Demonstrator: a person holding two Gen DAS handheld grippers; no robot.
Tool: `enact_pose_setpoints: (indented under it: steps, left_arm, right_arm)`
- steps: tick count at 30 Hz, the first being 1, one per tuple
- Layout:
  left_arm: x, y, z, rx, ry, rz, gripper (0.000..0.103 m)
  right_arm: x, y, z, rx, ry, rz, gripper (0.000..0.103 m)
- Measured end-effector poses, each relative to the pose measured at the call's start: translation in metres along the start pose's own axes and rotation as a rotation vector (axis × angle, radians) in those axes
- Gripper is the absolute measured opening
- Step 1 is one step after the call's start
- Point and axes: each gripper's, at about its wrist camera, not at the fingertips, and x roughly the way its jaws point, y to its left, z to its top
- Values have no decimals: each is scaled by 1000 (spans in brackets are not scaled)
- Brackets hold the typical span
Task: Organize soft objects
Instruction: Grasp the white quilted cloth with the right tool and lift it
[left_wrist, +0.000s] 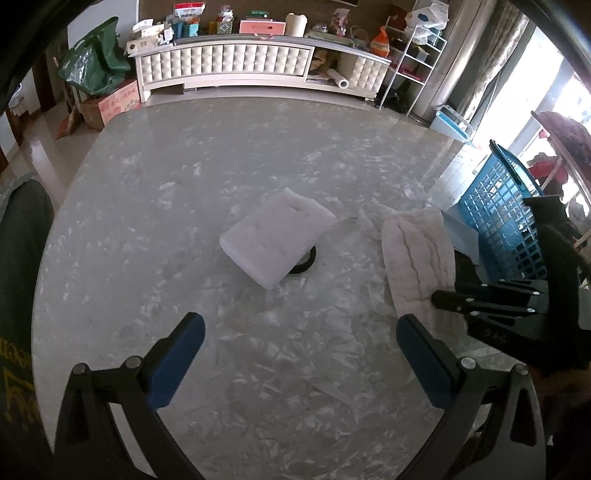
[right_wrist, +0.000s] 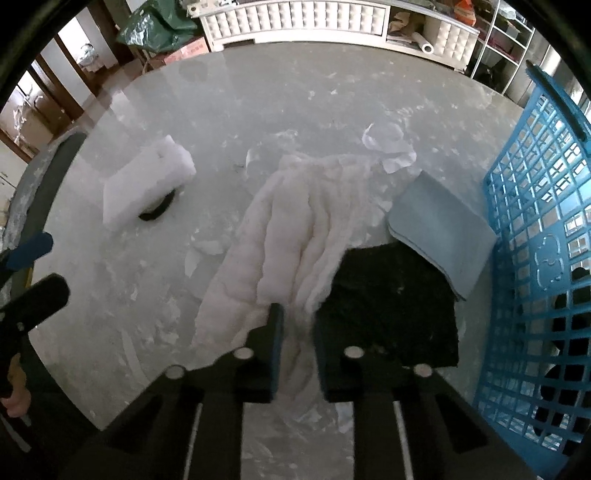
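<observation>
at the bottom centre of the right wrist view, the right hand-held gripper (right_wrist: 297, 328) is pinched shut on the near edge of the white cloth (right_wrist: 291, 229) on the worktop (right_wrist: 155, 302). the pick-up step looks underway; next it likely needs lifting toward the blue basket (right_wrist: 535, 221) at right. the left hand-held gripper (left_wrist: 301, 354) hangs open, empty.
</observation>
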Motion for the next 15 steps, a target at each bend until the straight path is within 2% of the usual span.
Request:
enact_pose_setpoints:
  steps: [2, 8, 15]
  left_arm:
    - [0, 0, 0, -2, 0, 2, 103]
    - [-2, 1, 2, -18, 5, 0, 103]
    - [-28, 8, 6, -39, -46, -14, 103]
  right_arm:
    - [-7, 0, -1, 4, -12, 17, 7]
    - [-32, 0, 4, 1, -62, 70, 6]
    - [-77, 1, 3, -15, -147, 115, 6]
